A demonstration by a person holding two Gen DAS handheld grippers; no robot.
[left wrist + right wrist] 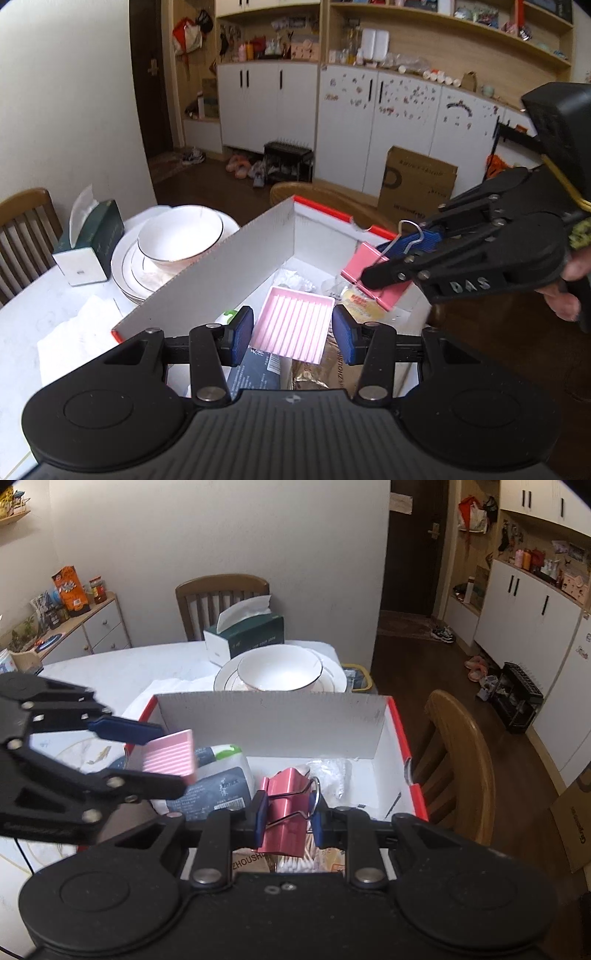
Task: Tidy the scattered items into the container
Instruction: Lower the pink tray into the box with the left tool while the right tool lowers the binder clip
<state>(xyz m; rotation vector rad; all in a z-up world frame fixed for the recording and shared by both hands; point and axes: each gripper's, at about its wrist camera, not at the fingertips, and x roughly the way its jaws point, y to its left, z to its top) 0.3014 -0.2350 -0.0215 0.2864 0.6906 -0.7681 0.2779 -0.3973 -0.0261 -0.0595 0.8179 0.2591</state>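
A white cardboard box with red edges stands on the table and also shows in the right wrist view. It holds several packets. My left gripper is shut on a pink ridged tray, held over the box; the tray also shows in the right wrist view. My right gripper is shut on a large pink binder clip by its wire handles, above the box's right side. That clip also shows in the left wrist view.
Stacked white plates with a bowl and a green tissue box sit left of the box. Wooden chairs stand at the table's edges. A white cloth lies on the table.
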